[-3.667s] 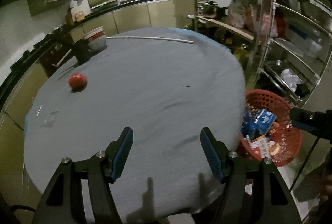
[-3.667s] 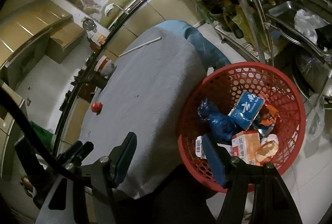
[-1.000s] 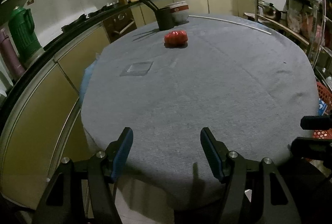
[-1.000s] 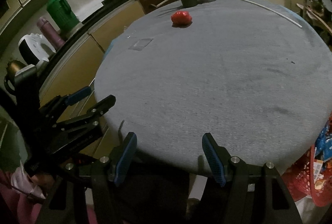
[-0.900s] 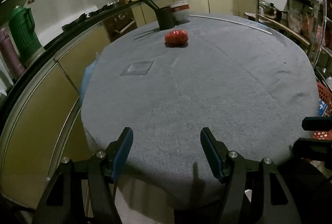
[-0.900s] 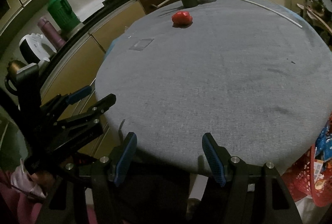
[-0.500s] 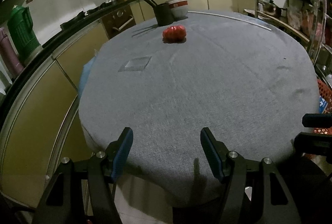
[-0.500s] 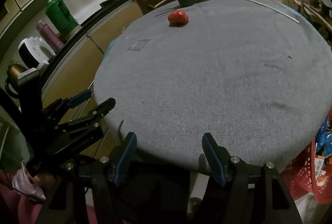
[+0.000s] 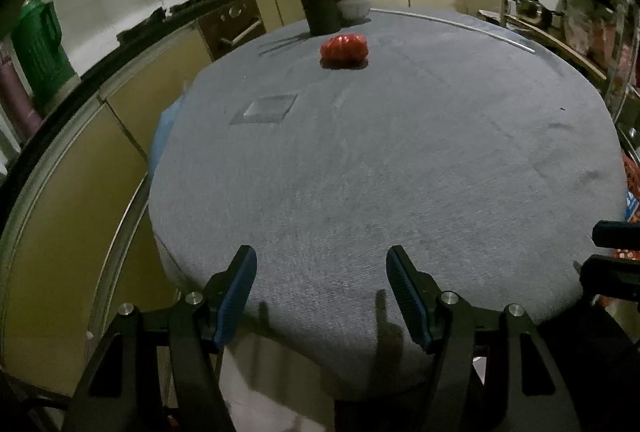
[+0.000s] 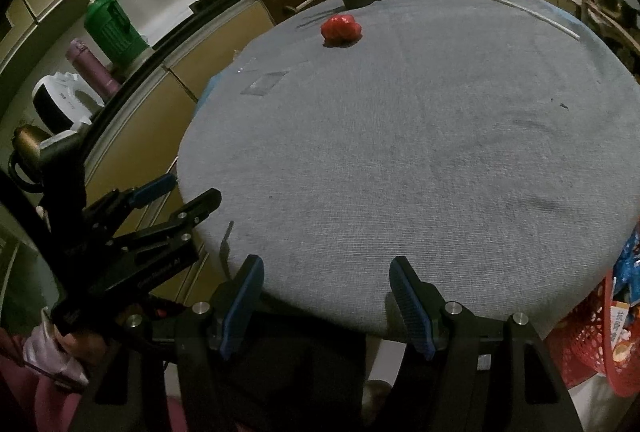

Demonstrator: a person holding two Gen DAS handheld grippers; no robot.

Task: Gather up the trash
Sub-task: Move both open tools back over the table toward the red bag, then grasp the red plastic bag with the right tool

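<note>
A crumpled red wrapper (image 9: 344, 51) lies on the far side of the round grey table (image 9: 400, 172); it also shows in the right wrist view (image 10: 341, 28). A clear flat plastic piece (image 9: 266, 109) lies left of centre, also seen from the right wrist (image 10: 265, 83). My left gripper (image 9: 322, 284) is open and empty at the table's near edge. My right gripper (image 10: 326, 296) is open and empty at the near edge too. The red trash basket (image 10: 592, 344) with wrappers stands on the floor at the right.
A dark chopstick holder (image 9: 324, 16) and a stack of bowls (image 9: 352, 0) stand at the table's far edge. A thin white rod (image 10: 504, 6) lies at the far right. Yellow cabinets (image 9: 80, 172) curve along the left; a metal shelf rack (image 9: 592, 24) stands right.
Both grippers turned from the basket toward the table over the last seconds. In the last second the views shifted only slightly; both grippers stayed open.
</note>
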